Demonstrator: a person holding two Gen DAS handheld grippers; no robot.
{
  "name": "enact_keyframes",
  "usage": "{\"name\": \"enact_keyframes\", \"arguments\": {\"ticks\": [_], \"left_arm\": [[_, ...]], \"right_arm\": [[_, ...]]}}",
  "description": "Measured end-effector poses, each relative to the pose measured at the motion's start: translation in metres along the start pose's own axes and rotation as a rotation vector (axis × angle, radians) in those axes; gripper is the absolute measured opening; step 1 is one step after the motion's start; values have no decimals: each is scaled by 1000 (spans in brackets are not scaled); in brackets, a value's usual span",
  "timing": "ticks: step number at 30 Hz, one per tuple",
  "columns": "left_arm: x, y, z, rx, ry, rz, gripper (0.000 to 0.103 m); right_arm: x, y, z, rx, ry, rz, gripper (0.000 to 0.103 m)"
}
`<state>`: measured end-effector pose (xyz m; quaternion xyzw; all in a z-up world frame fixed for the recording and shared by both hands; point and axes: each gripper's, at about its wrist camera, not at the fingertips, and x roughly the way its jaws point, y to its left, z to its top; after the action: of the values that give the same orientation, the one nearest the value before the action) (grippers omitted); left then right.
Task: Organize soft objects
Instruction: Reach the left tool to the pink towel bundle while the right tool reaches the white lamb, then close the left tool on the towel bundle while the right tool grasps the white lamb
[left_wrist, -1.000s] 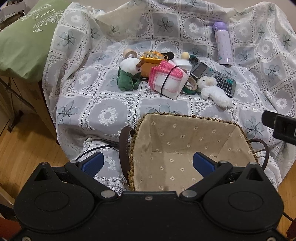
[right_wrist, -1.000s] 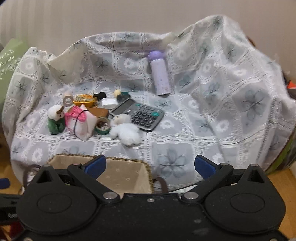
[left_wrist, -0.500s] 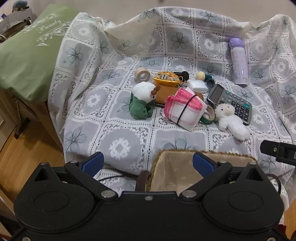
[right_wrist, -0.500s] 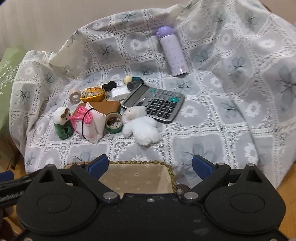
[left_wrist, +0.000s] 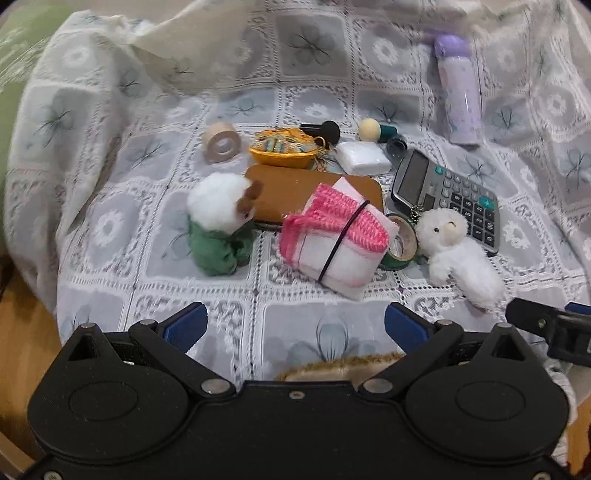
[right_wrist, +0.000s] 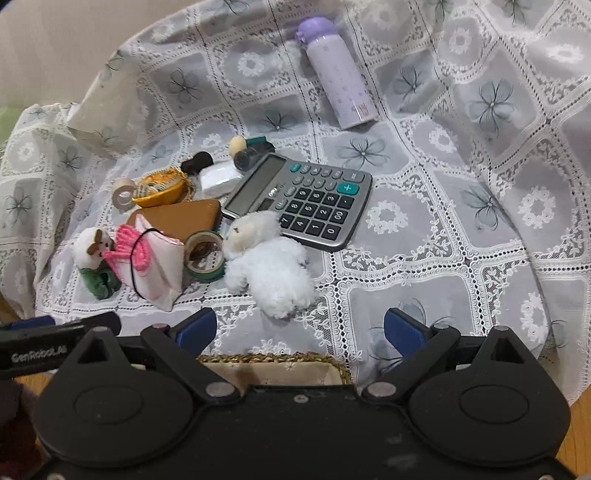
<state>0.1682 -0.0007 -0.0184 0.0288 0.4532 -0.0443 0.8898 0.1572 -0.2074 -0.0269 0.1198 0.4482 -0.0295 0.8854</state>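
**Both grippers open above the cloth, soft things still beside the calculator**

The left gripper (left_wrist: 293, 325) and right gripper (right_wrist: 299, 328) each hang with jaws spread wide and nothing between them, over a lace cloth (right_wrist: 461, 206). Using the calculator (right_wrist: 310, 199) as landmark: the white plush toy (right_wrist: 267, 266) lies touching its near edge; the green tape roll (right_wrist: 204, 254) sits just left of that toy; the pink-and-white folded cloth (left_wrist: 332, 240), bound by a black band, lies further left; the plush in green clothes (left_wrist: 221, 229) stands left again. The purple bottle (right_wrist: 338, 72) lies well behind the calculator. 1 basket rim (right_wrist: 273, 360) shows nearest, under the right gripper.
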Motion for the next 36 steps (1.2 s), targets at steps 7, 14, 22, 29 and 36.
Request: {"name": "enact_keyframes", "arguments": {"ticks": [7, 14, 22, 29, 36], "left_arm": [[29, -13, 23, 63, -5, -13, 99], [52, -21, 35, 99, 0, -10, 99], [67, -21, 37, 95, 23, -19, 100], [80, -21, 44, 76, 13, -49, 100], [75, -8, 46, 9, 27, -138, 82]], "right_arm": [[21, -8, 4, 33, 38, -11, 98], [30, -12, 12, 13, 3, -53, 103], [49, -16, 24, -6, 45, -56, 103], [58, -5, 22, -38, 65, -28, 103], [66, 11, 22, -93, 65, -23, 103]]}}
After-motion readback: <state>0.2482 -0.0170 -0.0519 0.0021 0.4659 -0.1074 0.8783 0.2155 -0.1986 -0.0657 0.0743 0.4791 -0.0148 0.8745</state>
